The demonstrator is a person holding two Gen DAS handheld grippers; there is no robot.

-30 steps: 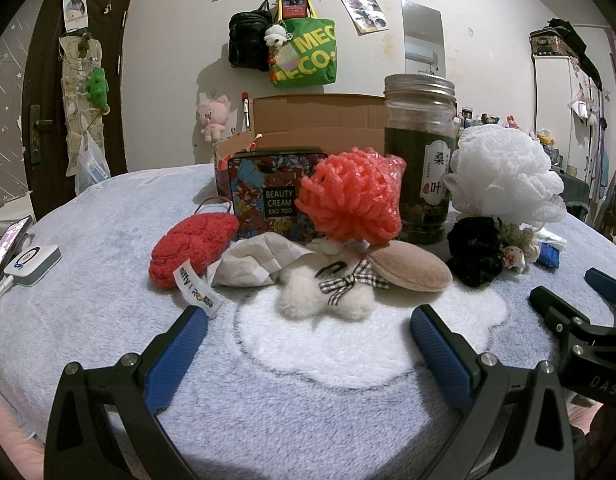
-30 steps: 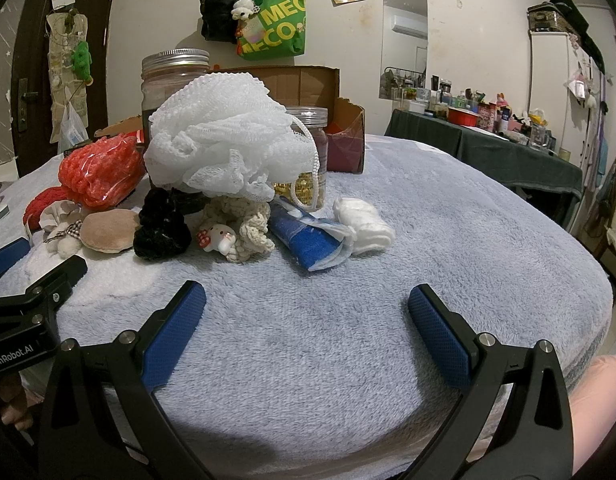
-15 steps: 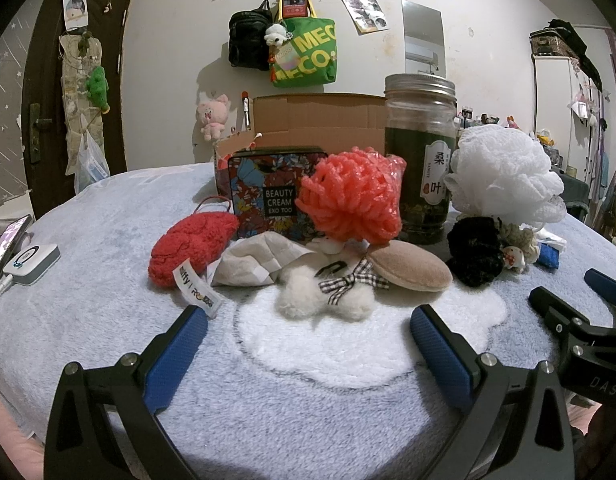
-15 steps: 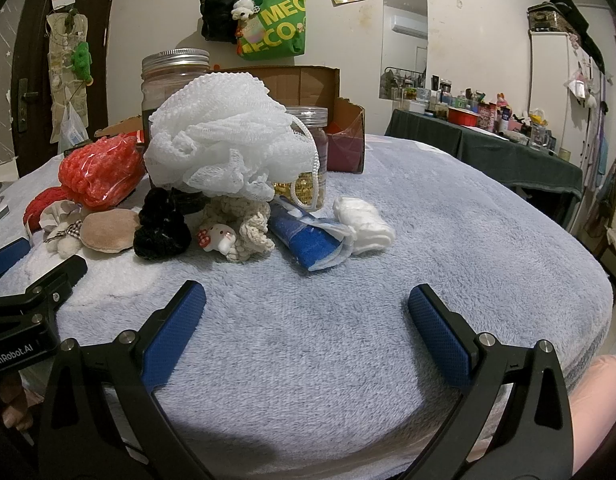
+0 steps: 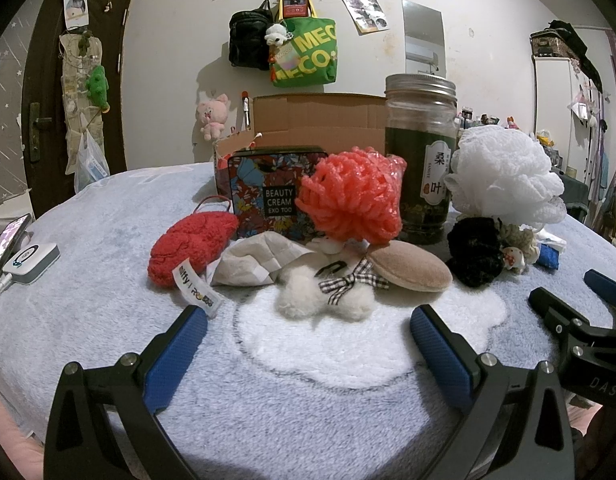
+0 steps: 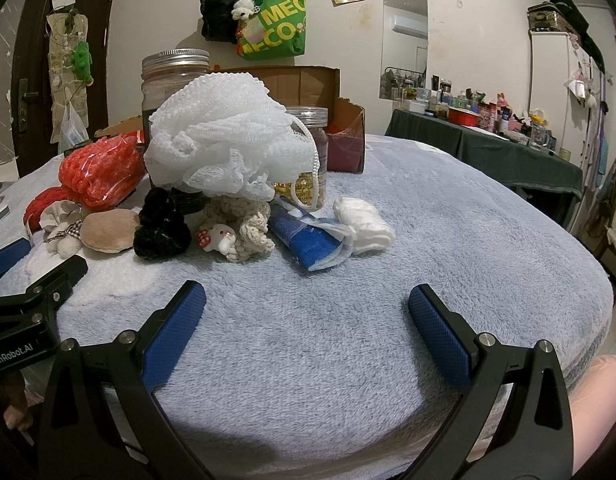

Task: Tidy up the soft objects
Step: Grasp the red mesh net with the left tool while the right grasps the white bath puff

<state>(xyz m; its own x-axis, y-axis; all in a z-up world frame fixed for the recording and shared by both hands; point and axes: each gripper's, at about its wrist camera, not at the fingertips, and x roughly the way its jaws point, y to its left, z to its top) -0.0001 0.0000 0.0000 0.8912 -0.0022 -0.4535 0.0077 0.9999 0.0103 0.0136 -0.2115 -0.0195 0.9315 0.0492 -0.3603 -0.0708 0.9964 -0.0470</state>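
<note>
Soft things lie in a row on the grey fleece. In the left wrist view: a red plush pouch (image 5: pixel 189 248), a white fluffy bow clip (image 5: pixel 328 294), a beige puff (image 5: pixel 408 266), a coral mesh sponge (image 5: pixel 354 202), a black scrunchie (image 5: pixel 474 256), a white mesh sponge (image 5: pixel 504 176). My left gripper (image 5: pixel 308 344) is open and empty, short of the bow clip. In the right wrist view my right gripper (image 6: pixel 305 320) is open and empty, in front of a cream crochet scrunchie (image 6: pixel 241 226), a blue cloth (image 6: pixel 312 240) and a white cotton wad (image 6: pixel 364 226).
An open cardboard box (image 5: pixel 316 128), a floral tin (image 5: pixel 267 196) and a tall glass jar (image 5: pixel 422 160) stand behind the pile. A phone and charger (image 5: pixel 23 256) lie at the left. A smaller jar (image 6: pixel 308 160) stands behind the white sponge.
</note>
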